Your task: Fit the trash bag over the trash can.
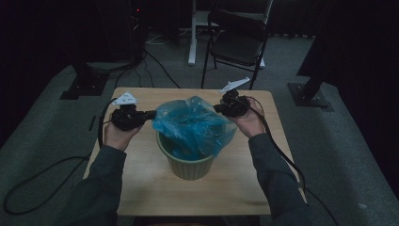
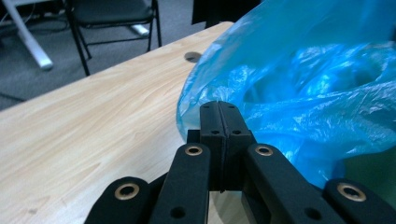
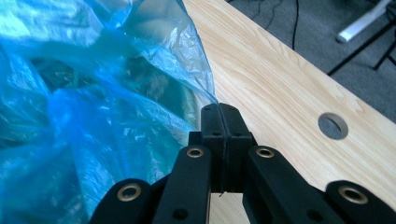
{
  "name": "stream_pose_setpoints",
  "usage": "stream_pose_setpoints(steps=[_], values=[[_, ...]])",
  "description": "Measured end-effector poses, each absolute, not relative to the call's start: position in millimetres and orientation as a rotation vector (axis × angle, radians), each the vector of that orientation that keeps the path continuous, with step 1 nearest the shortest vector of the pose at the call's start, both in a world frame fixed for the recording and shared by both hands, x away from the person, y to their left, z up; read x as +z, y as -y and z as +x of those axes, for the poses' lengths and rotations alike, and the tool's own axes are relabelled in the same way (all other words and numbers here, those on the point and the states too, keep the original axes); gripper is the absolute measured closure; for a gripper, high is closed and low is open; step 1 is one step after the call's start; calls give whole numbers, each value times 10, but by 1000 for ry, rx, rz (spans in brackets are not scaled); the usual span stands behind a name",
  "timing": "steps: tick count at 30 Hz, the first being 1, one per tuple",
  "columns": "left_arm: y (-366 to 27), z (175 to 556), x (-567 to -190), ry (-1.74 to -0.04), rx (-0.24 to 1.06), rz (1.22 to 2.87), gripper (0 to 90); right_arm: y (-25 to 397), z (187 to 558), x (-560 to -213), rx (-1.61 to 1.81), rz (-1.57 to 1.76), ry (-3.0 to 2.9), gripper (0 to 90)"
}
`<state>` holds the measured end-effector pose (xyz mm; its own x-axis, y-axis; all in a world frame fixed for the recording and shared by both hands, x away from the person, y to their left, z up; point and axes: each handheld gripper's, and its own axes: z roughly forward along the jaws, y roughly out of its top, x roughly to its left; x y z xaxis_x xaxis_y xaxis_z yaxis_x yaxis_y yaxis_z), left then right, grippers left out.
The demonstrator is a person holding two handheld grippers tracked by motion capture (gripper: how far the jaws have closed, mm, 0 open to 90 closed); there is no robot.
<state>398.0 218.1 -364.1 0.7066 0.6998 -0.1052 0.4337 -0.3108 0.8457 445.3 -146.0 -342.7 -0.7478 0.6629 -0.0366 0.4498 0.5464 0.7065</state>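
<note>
My left tongs (image 2: pixel 219 109) and right tongs (image 3: pixel 219 112) are both clamped tight on opposite edges of the blue plastic bag (image 1: pixel 193 123). It all sits on my pale wooden bench (image 1: pixel 150 183), which has a round cable hole (image 3: pixel 333 125), in a dim room with grey floor and a black folding chair (image 1: pixel 237 40) beyond. The crinkled, translucent bag lines a pale green ribbed bin (image 1: pixel 190 165) mid-bench, billowing over its rim.

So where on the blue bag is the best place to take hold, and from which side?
By its free rim, one side each. The blue bag sits in the green bin with loose film puffed above the lip. The left tongs and right tongs come in level from opposite sides, each shut on a thin edge fold. That likely suits spreading it open.
</note>
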Motion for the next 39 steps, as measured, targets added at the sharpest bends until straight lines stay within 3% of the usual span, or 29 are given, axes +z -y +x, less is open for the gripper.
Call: stream_pose_setpoints(steps=[9, 24, 39], values=[[-2225, 4164, -3848, -955, 285, 1952, 900, 1500, 4553, -3553, 972, 1012, -2506, 900], [-2195, 4150, -4055, -961, 222, 1986, 900, 1486, 4528, -3624, 893, 1027, -2558, 900], [-2210, 3884, -4061, -887, 171, 1929, 895, 1728, 4346, -3743, 986, 1030, -2577, 897]])
